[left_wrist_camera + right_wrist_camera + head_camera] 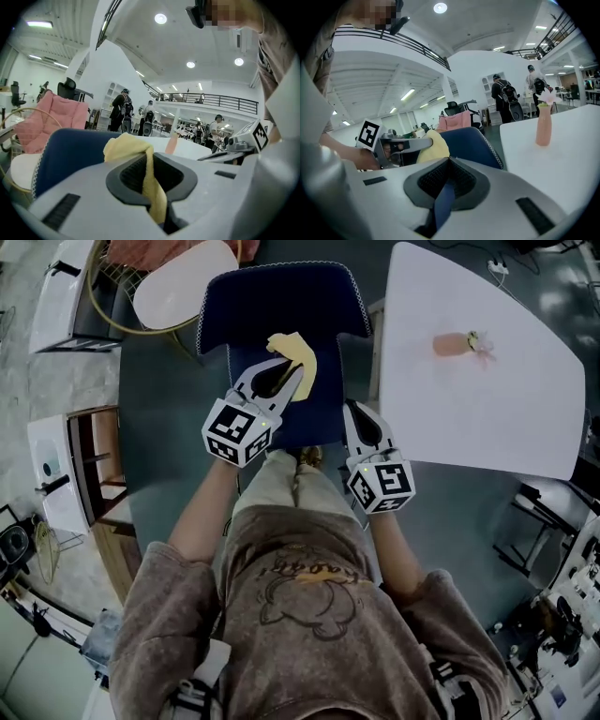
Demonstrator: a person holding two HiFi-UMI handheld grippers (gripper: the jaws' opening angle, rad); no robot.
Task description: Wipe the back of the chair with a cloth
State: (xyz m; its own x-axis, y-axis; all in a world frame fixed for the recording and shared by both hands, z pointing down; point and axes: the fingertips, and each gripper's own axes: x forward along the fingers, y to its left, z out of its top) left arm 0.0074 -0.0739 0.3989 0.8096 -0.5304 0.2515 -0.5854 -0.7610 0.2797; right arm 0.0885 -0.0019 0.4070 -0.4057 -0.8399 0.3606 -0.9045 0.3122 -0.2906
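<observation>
A dark blue chair stands in front of me, its back [281, 296] at the far side and its seat [309, 413] near my knees. My left gripper [286, 379] hovers over the seat, shut on a yellow cloth [296, 357] that bunches out past its tips. In the left gripper view the cloth [126, 145] hangs down between the jaws of the left gripper [150, 157], with the chair back [70, 150] just beyond. My right gripper [353, 415] sits at the seat's right edge. In the right gripper view it [449, 161] is shut, with a blue strip of the chair pinched between its jaws.
A white table [487, 399] stands close on the right and carries a pink vase [457, 343]. A round white seat [183, 282] with a pink cushion is at the back left. A wooden cabinet [94, 465] stands at the left. Several people stand far off.
</observation>
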